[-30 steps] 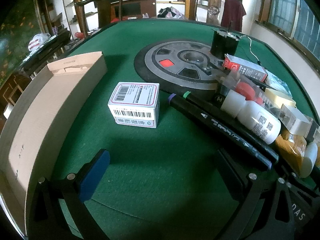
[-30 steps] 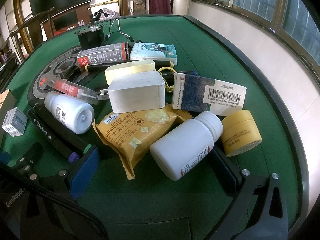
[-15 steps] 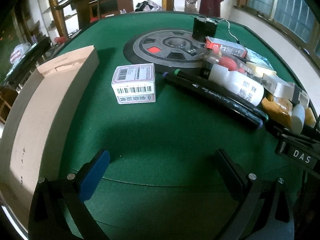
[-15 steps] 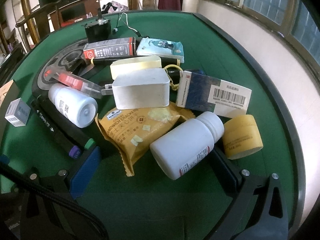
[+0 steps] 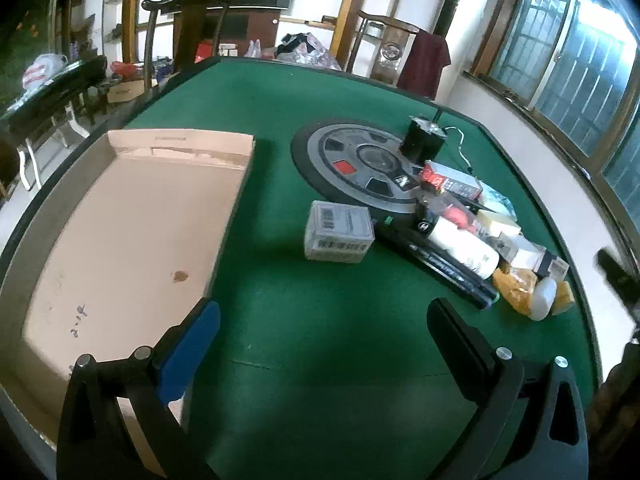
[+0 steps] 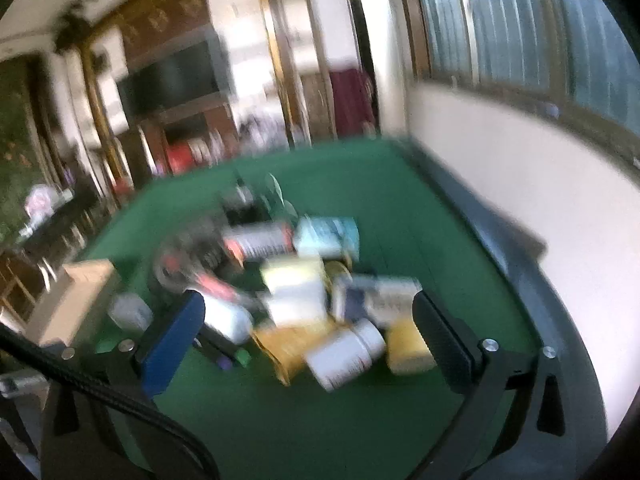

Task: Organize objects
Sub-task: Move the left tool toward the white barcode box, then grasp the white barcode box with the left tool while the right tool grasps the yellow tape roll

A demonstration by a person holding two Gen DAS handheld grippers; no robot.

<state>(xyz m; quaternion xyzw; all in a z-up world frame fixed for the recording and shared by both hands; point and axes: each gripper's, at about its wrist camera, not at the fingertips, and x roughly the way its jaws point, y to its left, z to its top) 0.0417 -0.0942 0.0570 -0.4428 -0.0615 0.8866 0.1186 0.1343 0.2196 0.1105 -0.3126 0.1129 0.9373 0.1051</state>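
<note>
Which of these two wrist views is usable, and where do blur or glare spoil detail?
Left wrist: sharp, with the cardboard tray and barcode box crisp; the windows blow out at upper right and fisheye bends the table edge. Right wrist: heavy motion blur smears the pile, labels unreadable; only the open right gripper looks fairly sharp.

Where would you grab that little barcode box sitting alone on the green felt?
Probably across the small white box's two short side faces, coming straight down. It lies flat and squat, with bare felt on its left, but black markers crowd its right, so the right finger has little room.
</note>
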